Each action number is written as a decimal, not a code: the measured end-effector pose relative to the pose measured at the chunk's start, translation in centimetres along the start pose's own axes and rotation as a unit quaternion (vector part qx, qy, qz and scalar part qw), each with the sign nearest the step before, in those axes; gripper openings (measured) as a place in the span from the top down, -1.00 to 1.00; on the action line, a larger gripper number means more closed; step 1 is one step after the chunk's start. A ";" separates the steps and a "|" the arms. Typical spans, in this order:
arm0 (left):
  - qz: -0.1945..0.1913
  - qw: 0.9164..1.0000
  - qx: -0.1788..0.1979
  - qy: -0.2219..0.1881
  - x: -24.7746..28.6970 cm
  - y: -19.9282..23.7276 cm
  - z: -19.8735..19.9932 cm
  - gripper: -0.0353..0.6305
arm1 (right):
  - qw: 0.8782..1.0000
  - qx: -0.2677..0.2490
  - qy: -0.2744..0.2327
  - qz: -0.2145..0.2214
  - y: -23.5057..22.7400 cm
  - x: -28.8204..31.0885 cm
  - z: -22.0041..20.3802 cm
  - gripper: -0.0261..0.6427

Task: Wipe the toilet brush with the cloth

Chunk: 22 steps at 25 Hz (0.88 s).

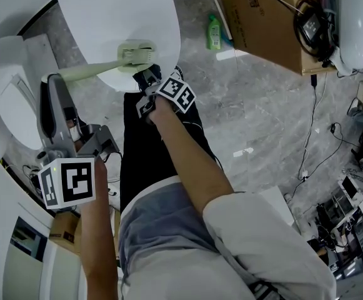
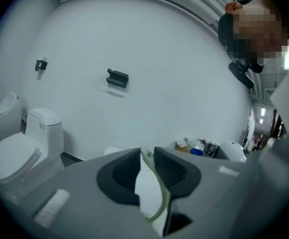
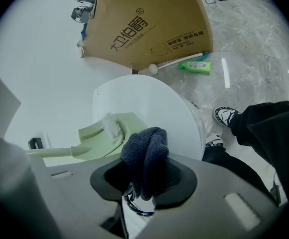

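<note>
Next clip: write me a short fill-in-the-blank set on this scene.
The right gripper is shut on a dark blue ____.
The left gripper clamps the toilet brush by its pale green ____.
On the floor near the cardboard box lies a green ____.
Missing: cloth; handle; bottle.

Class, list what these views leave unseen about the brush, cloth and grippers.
Left gripper view: the left gripper's body hides all but a sliver of the toilet brush handle.
Right gripper view: the cloth covers any contact with the bristles.
Head view: the green bottle's print is too small.
</note>
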<state>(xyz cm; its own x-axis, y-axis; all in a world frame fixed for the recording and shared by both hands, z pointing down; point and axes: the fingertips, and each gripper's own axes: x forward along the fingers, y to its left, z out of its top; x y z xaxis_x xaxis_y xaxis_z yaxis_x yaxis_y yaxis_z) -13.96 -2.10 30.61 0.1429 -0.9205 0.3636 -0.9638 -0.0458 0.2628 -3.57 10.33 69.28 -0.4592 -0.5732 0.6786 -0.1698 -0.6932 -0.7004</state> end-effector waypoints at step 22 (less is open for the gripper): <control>-0.005 1.000 0.002 0.001 0.7 0.1 0.1 0.89 | 1.000 0.002 0.013 0.015 1.5 2.4 -3.2 0.61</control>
<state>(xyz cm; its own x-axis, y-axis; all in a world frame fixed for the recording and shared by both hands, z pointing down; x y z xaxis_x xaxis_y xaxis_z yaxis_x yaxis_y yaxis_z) -14.02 -2.79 30.83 0.1529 -0.9191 0.3633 -0.9632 -0.0563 0.2630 -7.77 9.29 69.15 -0.4861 -0.5826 0.6513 -0.1520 -0.6776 -0.7196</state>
